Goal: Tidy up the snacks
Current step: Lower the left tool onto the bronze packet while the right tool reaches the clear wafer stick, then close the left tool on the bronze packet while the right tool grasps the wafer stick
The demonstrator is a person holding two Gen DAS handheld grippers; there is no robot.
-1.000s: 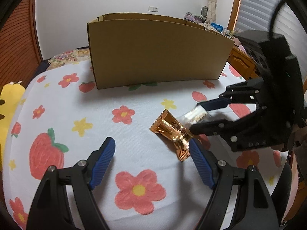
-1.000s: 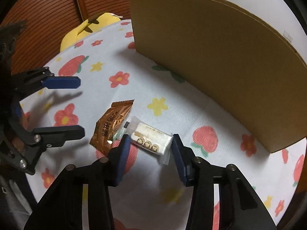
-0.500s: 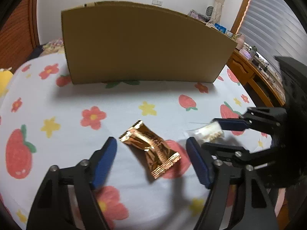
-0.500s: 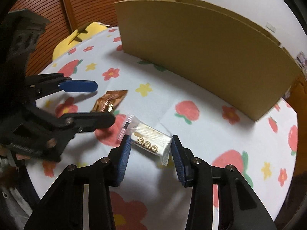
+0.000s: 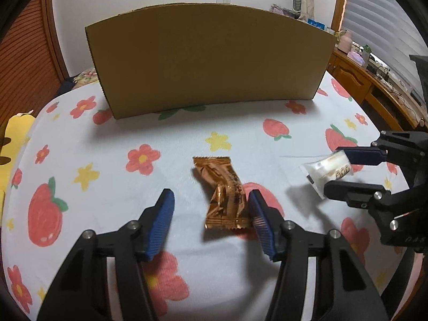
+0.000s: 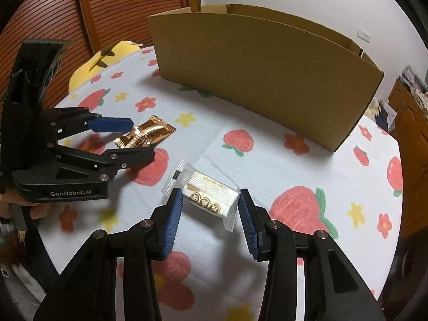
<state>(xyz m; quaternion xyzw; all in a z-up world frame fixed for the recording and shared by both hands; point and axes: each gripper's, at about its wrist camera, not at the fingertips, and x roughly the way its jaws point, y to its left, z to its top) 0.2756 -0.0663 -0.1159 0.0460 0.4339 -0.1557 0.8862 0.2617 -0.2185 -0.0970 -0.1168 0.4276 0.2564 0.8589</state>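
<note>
Left gripper [image 5: 211, 214] hovers, fingers spread, around the light, crinkly, slippery copper foil snack [image 5: 223, 191] on the desk, best pinched mid-body, while the right gripper [image 6: 211, 214] pinches the white wafer pack [image 6: 207, 194], cardboard box [image 5: 208, 58] at twelve o'clock.

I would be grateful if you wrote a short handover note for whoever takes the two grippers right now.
Left gripper: open, fingers either side of the copper foil snack, which lies on the fruit-print cloth; not gripped.
Right gripper: holds the white wrapped snack between its fingers; in the left wrist view the pack looks lifted off the cloth.
Cardboard box: stands upright at the far side of the table, top open; its inside is hidden.
Done: white snack picked up.
Left: grip the copper snack, then probably put both into the box.
</note>
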